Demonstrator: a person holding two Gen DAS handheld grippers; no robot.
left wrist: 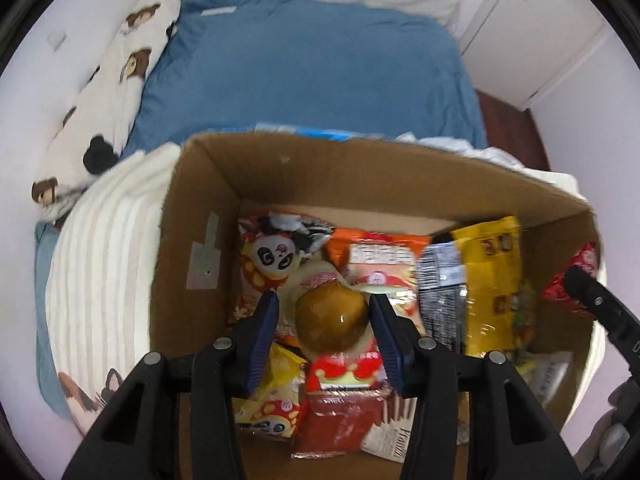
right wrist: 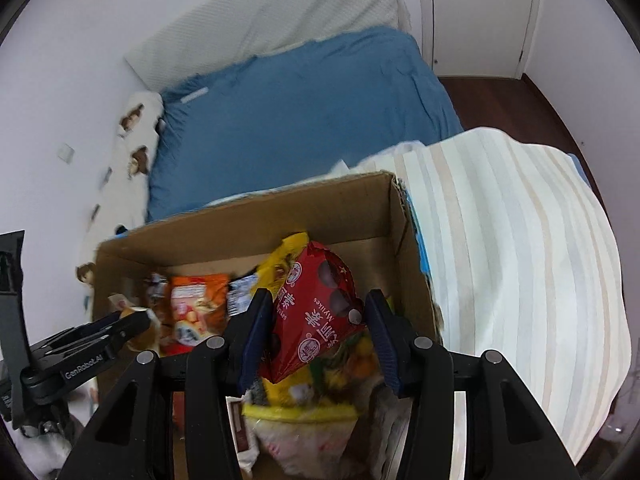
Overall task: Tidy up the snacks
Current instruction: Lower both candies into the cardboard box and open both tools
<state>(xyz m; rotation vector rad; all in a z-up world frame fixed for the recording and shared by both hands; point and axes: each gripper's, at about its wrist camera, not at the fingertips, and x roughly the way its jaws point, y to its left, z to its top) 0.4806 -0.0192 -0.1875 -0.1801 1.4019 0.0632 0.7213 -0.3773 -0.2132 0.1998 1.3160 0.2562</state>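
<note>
Over an open cardboard box [left wrist: 208, 200] of snacks on a bed, the left gripper [left wrist: 324, 312] clamps a round brown bun [left wrist: 332, 316] and the right gripper [right wrist: 316, 320] clamps a red packet [right wrist: 316, 308] (both above the box), with striped bedding [right wrist: 500, 240], blue sheet [left wrist: 304, 64], white pillow [right wrist: 280, 12] and white door [right wrist: 480, 16] beyond.

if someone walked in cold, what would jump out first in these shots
An open cardboard box crammed with bright snack packets sits on a bed with a blue sheet. Over it, the left gripper holds a packet with a round brown bun between its fingers, and the right gripper holds a red packet. A striped cream blanket lies bunched beside the box.
</note>
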